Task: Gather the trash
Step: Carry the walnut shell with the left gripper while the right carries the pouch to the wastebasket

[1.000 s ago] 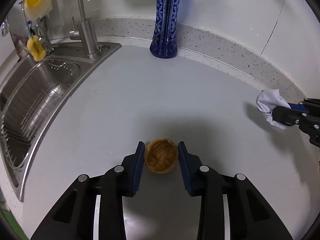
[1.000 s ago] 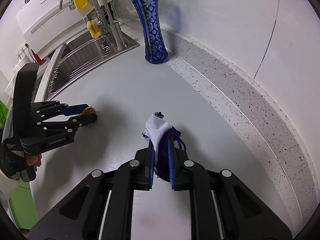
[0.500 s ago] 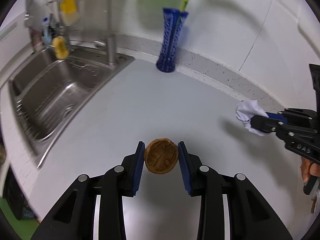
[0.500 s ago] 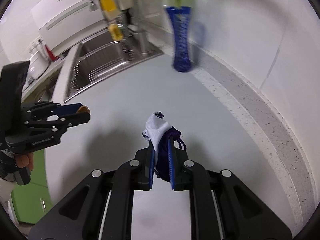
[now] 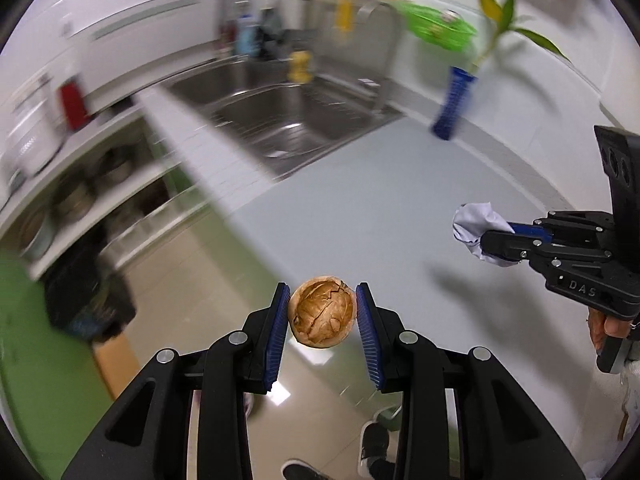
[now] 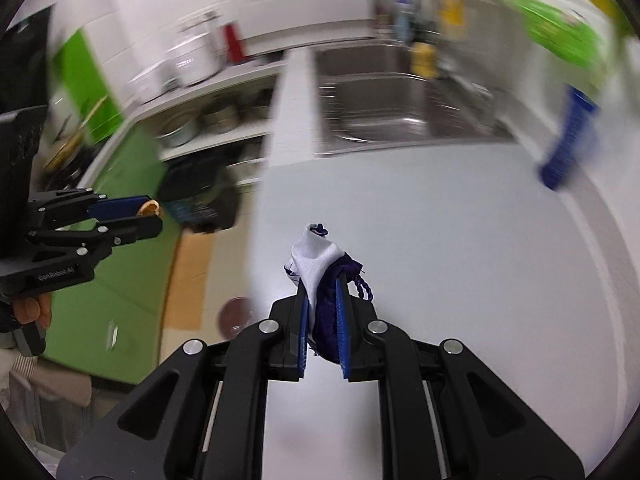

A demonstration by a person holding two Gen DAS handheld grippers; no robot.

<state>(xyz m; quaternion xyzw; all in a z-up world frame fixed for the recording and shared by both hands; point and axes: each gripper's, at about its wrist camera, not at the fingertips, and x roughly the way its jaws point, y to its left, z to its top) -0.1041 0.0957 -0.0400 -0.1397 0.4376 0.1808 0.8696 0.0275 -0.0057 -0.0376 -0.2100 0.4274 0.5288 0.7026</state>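
Note:
My left gripper (image 5: 322, 304) is shut on a brown walnut shell (image 5: 322, 317) and holds it in the air past the counter's front edge, over the floor. It shows at the left of the right wrist view (image 6: 148, 218). My right gripper (image 6: 322, 280) is shut on a crumpled white and purple cloth scrap (image 6: 320, 264) with a purple cord, held above the grey countertop (image 6: 440, 240). It shows at the right of the left wrist view (image 5: 486, 234), with the white scrap (image 5: 476, 226) sticking out of it.
A steel sink (image 5: 288, 120) with a tap lies at the back of the counter. A blue vase (image 5: 454, 102) with a plant stands by the wall. Open shelves with pots (image 6: 208, 120) and a dark bin (image 5: 86, 300) stand on the floor side.
Both grippers have lifted and swung left away from the wall, each keeping its hold. The left gripper with the walnut shell has passed from over the counter to over the floor.

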